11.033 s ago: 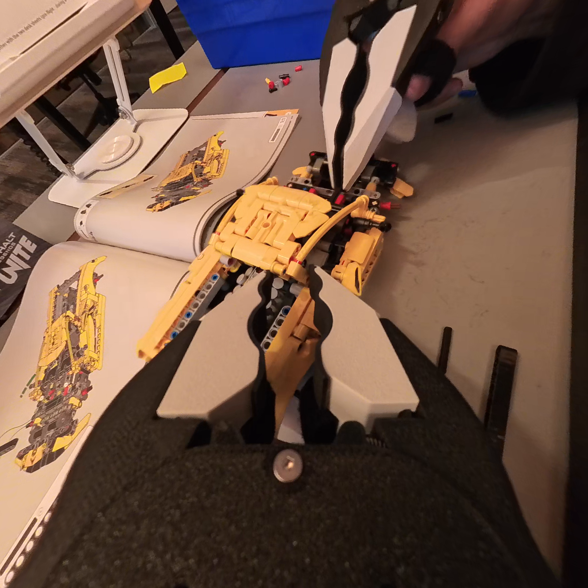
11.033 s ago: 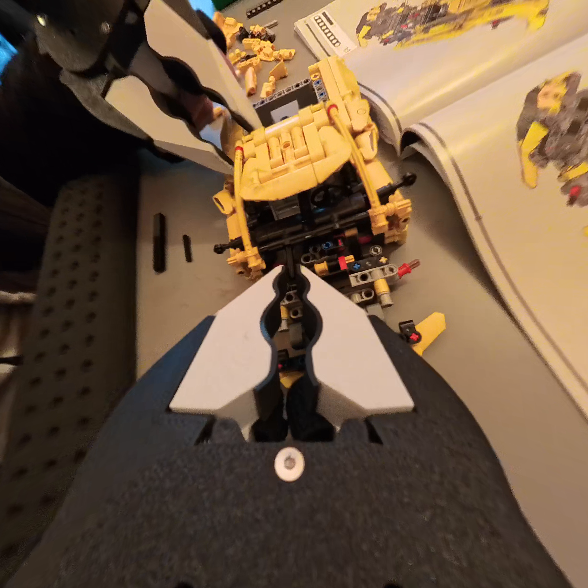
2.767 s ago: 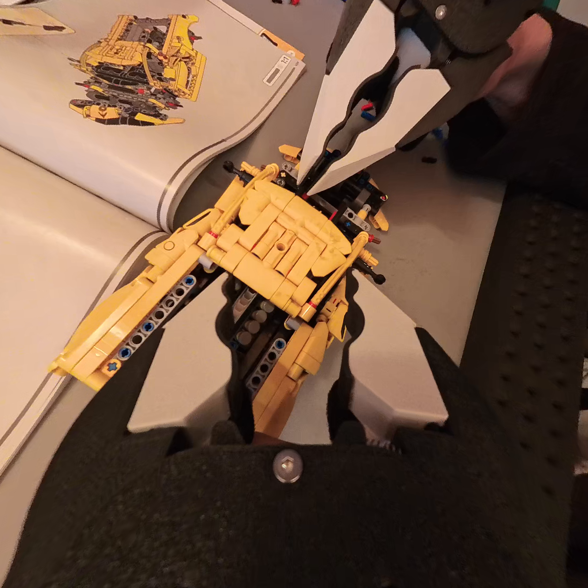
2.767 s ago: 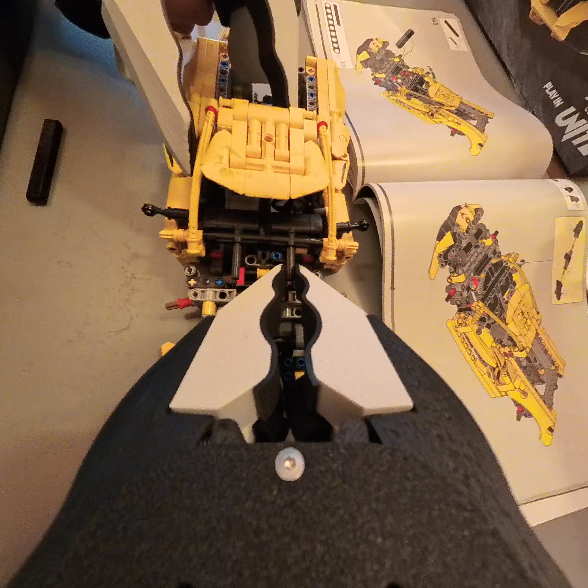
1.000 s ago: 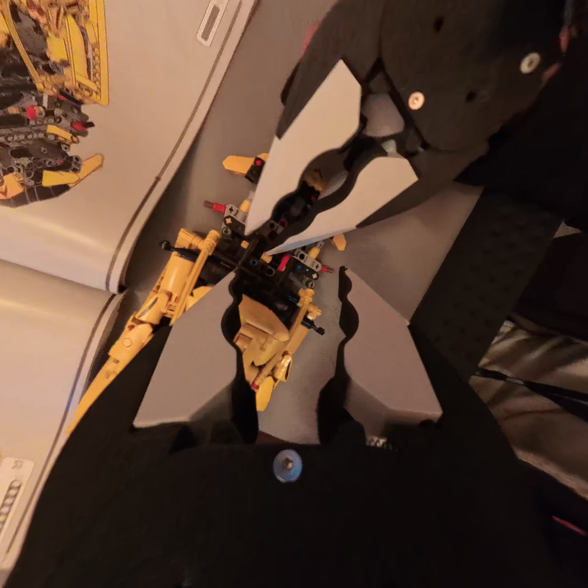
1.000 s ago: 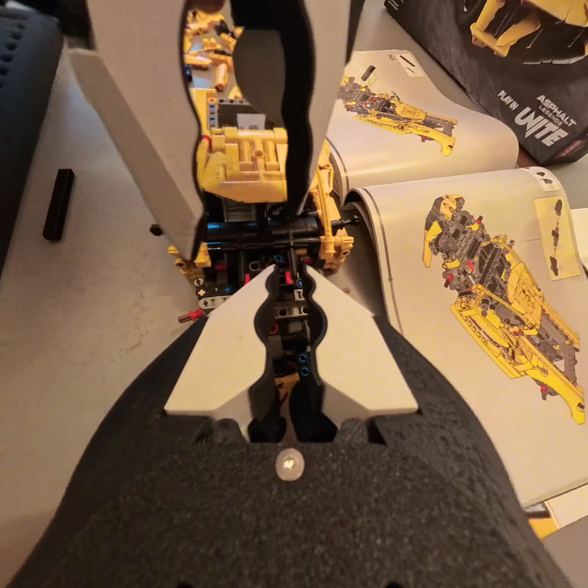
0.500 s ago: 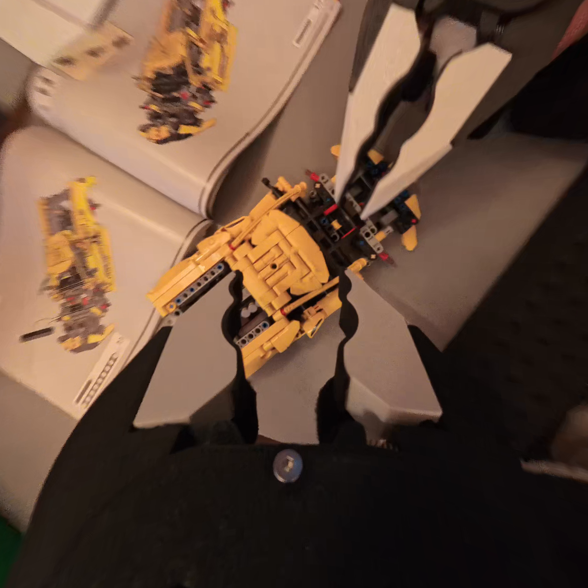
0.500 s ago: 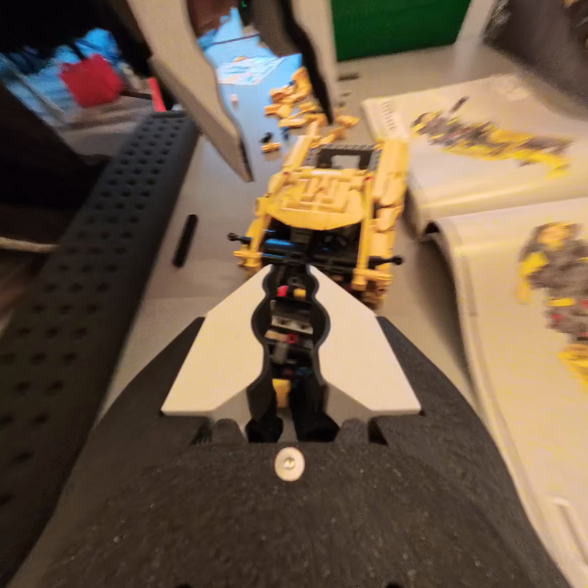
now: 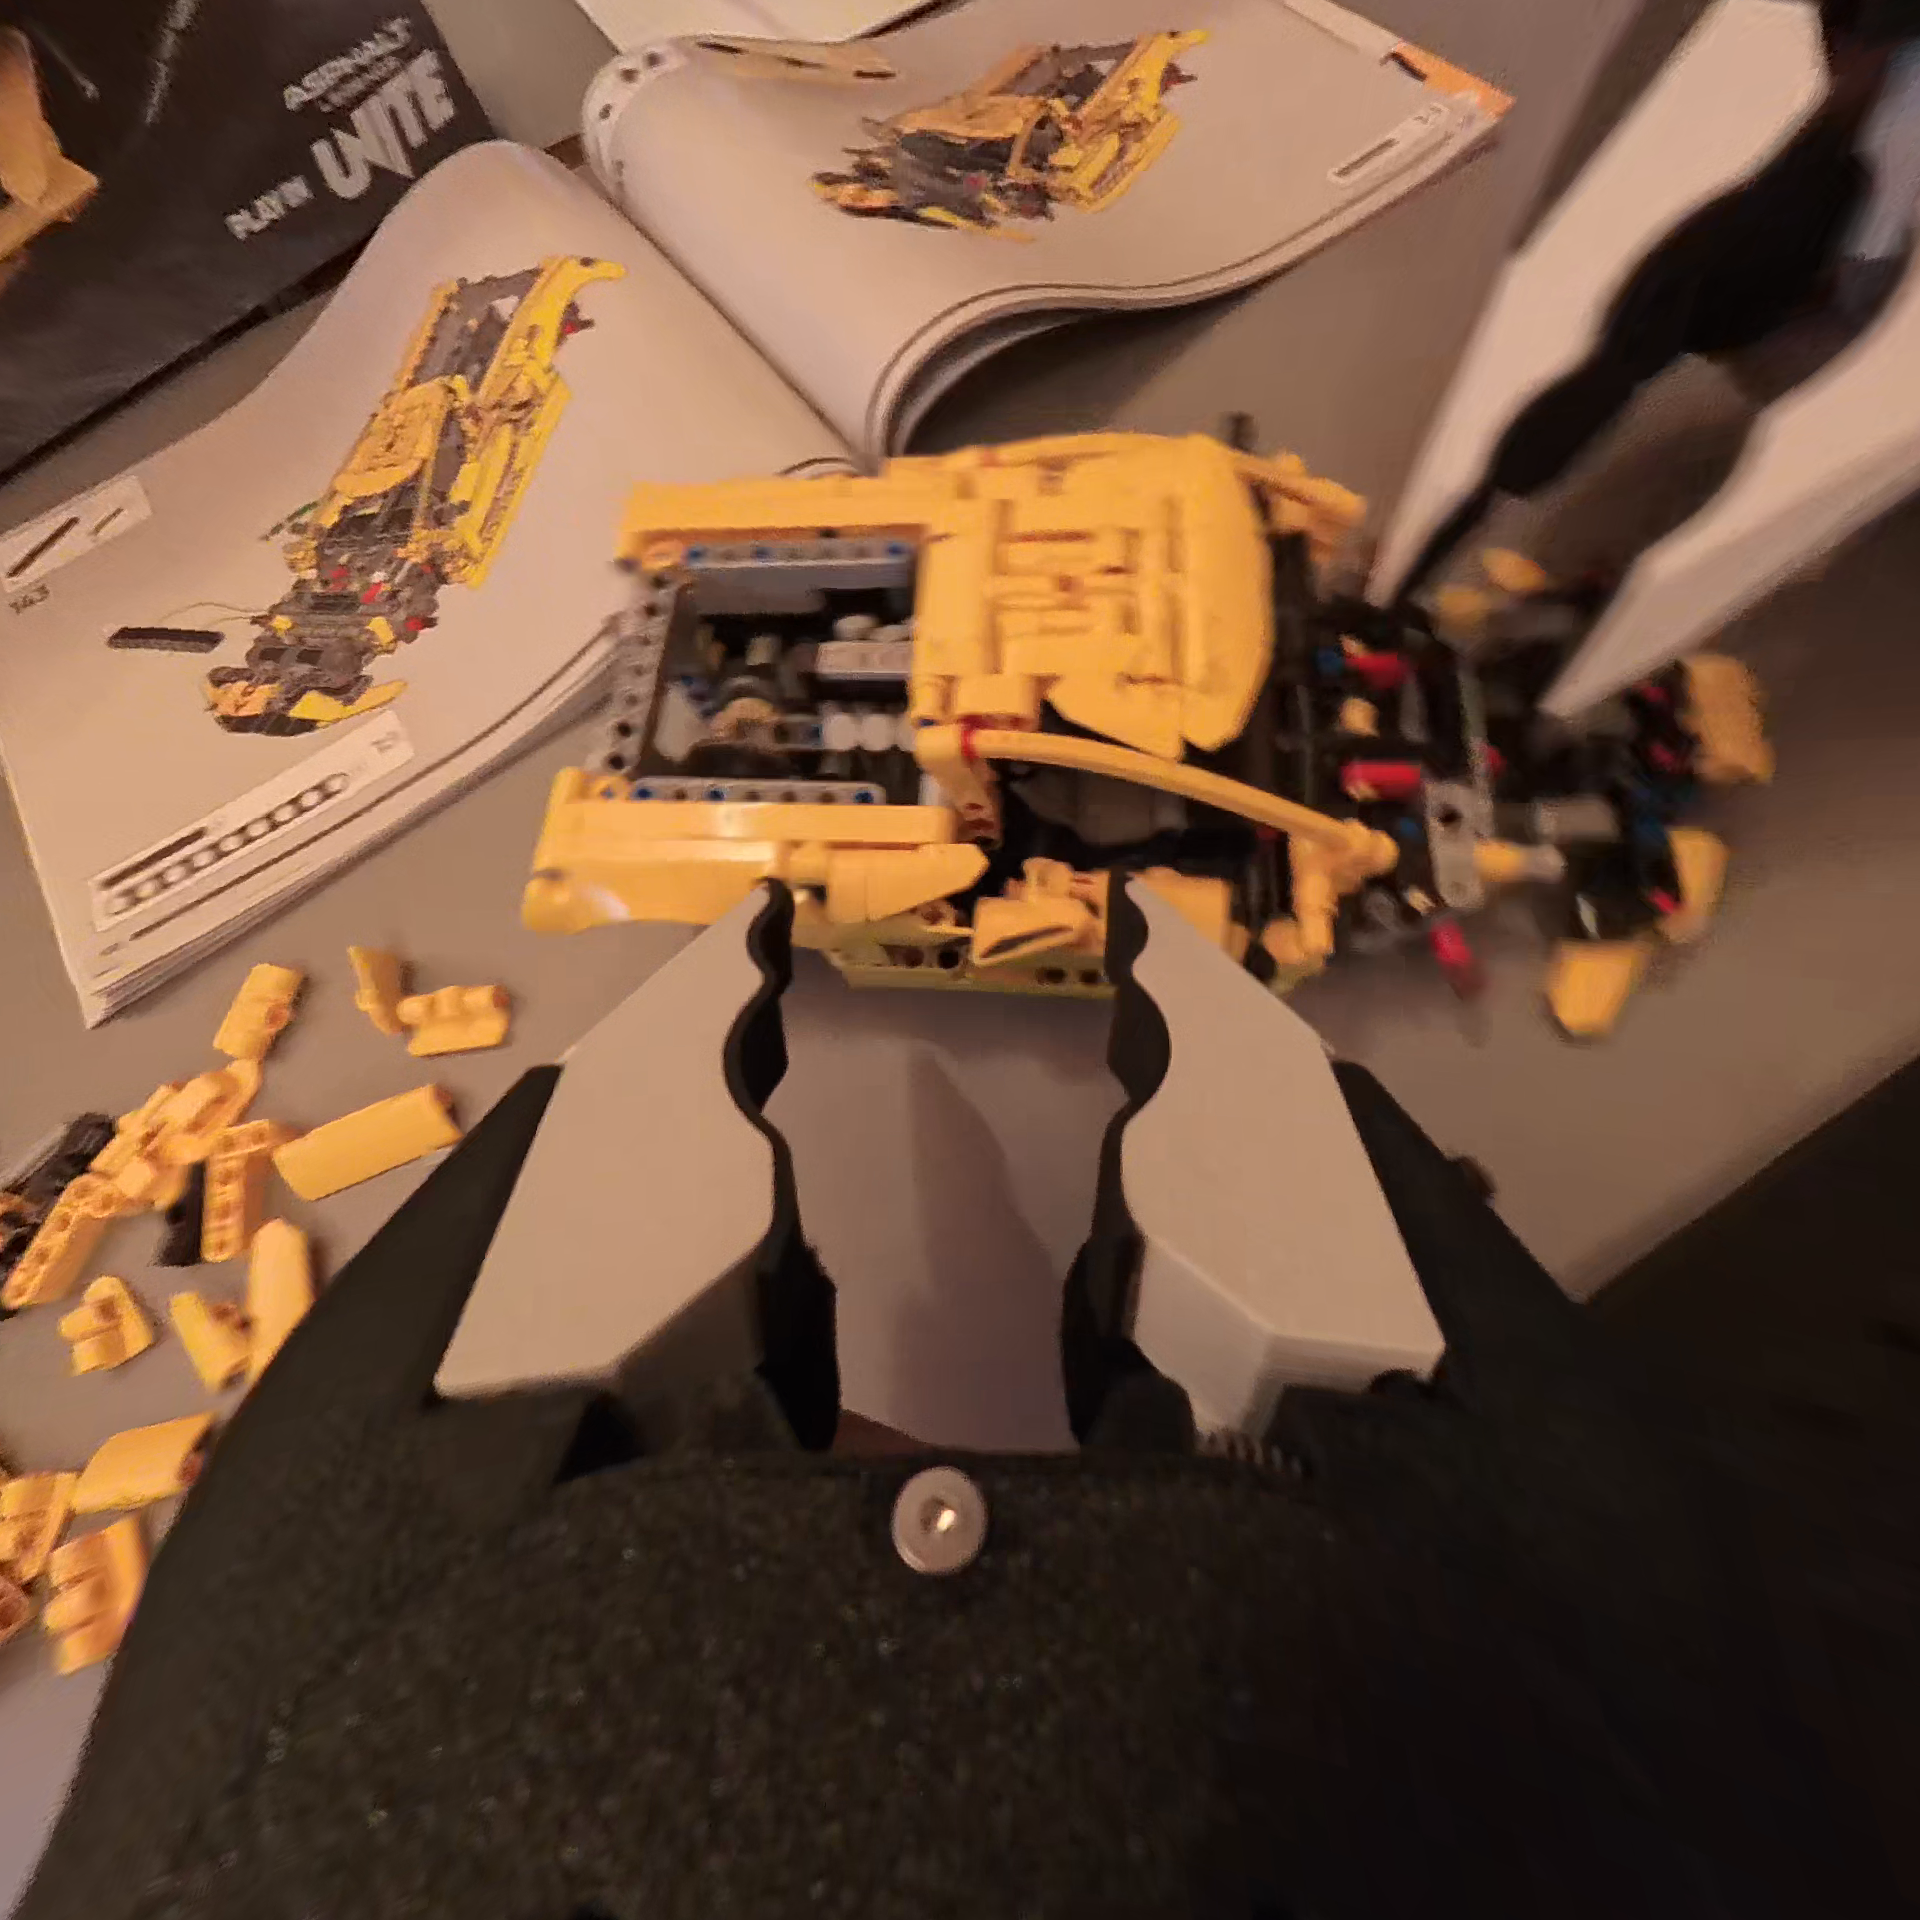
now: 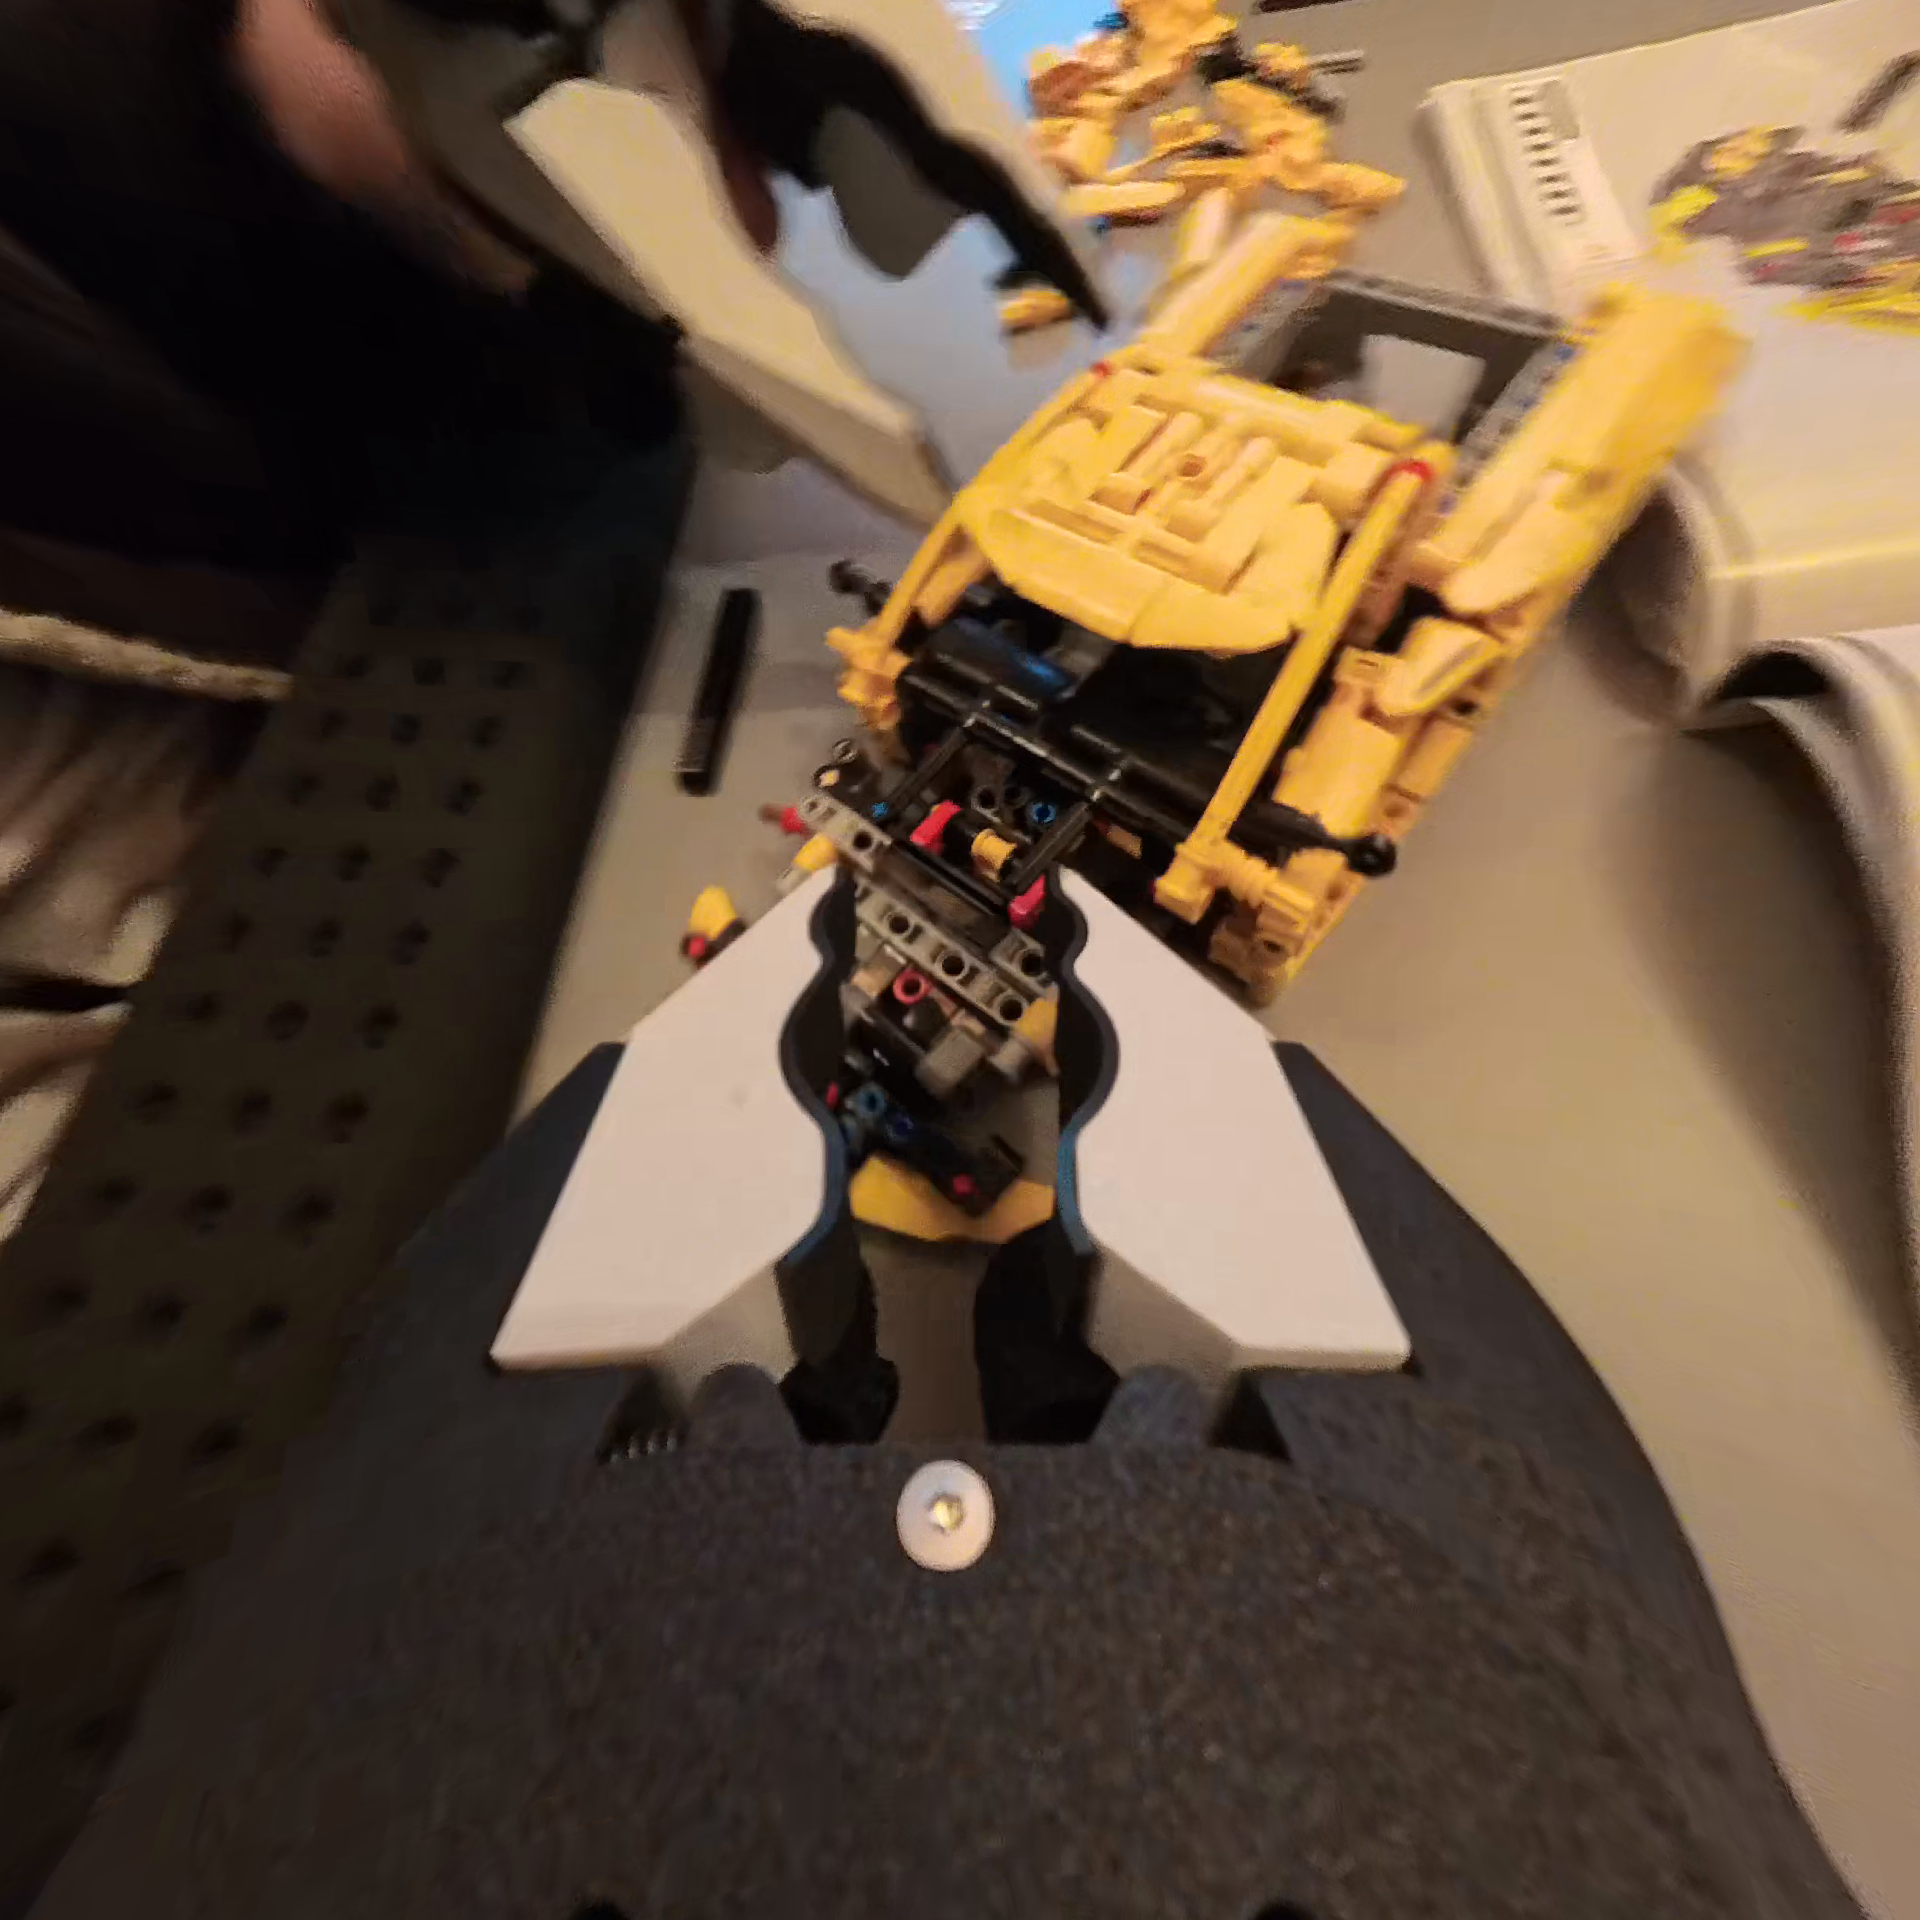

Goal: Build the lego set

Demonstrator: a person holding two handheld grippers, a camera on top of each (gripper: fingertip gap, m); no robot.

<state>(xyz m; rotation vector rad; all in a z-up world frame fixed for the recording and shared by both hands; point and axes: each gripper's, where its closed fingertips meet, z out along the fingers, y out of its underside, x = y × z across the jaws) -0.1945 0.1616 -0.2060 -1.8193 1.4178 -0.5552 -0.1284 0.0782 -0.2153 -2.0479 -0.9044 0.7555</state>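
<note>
The yellow lego car (image 9: 1039, 623) lies on the grey table (image 9: 1455, 1091), partly built, with its black front frame bare. My left gripper (image 9: 945, 904) is open and empty, with its tips just short of the car's near side. My right gripper (image 10: 951, 883) straddles the car's black front end (image 10: 935, 977) with its jaws partly apart, not clamped. It also shows in the left wrist view (image 9: 1475, 644). The car (image 10: 1195, 499) angles off to the right in the right wrist view. The left gripper (image 10: 1003, 405) hangs above the car's far left there.
An open instruction booklet (image 9: 364, 520) lies beyond the car, with a dark box (image 9: 208, 156) behind it. Several loose yellow pieces (image 9: 208, 1164) lie to the left. A black beam (image 10: 717, 686) lies beside a black perforated mat (image 10: 260, 1039). A small yellow piece (image 10: 712, 920) sits by the front end.
My left gripper has pulled back off the car and swung round to its side, still open. My right gripper's jaws have widened around the front end, and the car now sits askew to it.
</note>
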